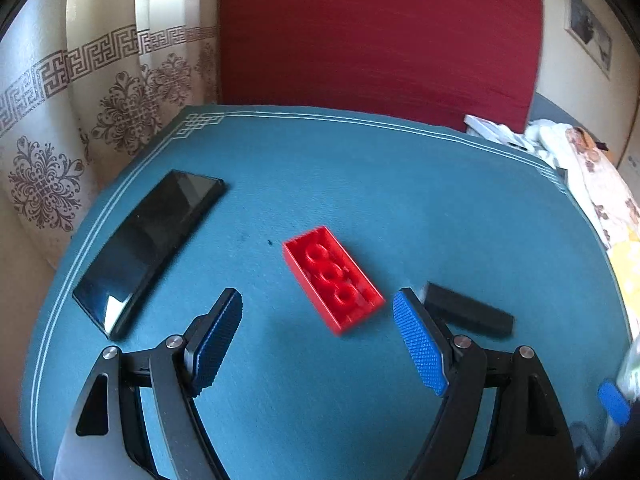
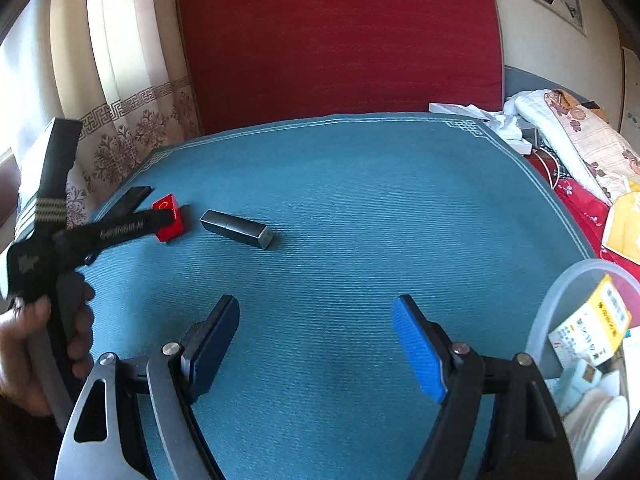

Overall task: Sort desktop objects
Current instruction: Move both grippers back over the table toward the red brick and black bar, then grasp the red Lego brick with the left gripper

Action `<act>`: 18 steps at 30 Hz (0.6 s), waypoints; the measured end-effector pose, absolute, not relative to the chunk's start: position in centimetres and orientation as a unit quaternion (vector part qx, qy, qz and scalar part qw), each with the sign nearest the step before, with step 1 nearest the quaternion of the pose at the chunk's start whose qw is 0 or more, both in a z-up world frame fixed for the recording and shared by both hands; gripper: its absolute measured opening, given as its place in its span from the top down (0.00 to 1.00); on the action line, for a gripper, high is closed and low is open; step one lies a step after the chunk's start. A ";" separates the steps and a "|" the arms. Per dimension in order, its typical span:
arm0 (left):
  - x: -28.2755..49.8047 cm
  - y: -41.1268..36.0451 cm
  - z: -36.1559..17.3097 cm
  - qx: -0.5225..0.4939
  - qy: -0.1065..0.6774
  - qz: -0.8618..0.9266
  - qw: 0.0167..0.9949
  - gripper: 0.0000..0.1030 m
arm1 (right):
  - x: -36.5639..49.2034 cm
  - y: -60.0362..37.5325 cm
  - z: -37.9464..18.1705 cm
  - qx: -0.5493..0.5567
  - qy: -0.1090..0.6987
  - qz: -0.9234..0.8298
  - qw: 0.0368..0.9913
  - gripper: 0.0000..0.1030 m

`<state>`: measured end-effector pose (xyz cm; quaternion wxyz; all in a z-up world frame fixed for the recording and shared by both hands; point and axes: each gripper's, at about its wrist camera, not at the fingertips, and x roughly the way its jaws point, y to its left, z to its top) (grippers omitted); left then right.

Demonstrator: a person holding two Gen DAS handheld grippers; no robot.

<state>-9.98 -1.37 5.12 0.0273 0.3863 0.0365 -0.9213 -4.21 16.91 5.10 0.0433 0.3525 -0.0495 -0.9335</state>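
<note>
A red toy brick (image 1: 332,278) lies hollow side up on the blue mat (image 1: 360,168), just ahead of my open, empty left gripper (image 1: 318,312). A black phone (image 1: 150,246) lies to its left. A small black bar-shaped object (image 1: 468,310) lies behind the right finger. In the right wrist view the brick (image 2: 170,218) and the black bar (image 2: 238,229) lie at far left, with the phone (image 2: 130,200) behind. The left gripper's body (image 2: 52,236) hangs over them, held by a hand. My right gripper (image 2: 316,320) is open and empty over bare mat.
A translucent plastic bin (image 2: 560,304) with small boxes and packets stands at the right. Bedding and clutter (image 2: 568,136) lie past the mat's right edge. A red panel (image 2: 340,40) and patterned curtains (image 1: 92,112) stand behind the table.
</note>
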 end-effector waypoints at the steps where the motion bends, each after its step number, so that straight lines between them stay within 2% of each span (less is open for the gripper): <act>1: -10.4 -1.5 5.1 0.389 0.037 -0.920 0.032 0.21 | -4.3 16.9 5.0 0.354 -0.050 -0.933 0.044 0.20; 18: -13.8 -1.9 3.0 0.411 0.040 -0.910 0.046 0.21 | -6.2 15.5 3.6 0.373 -0.039 -0.925 0.055 0.20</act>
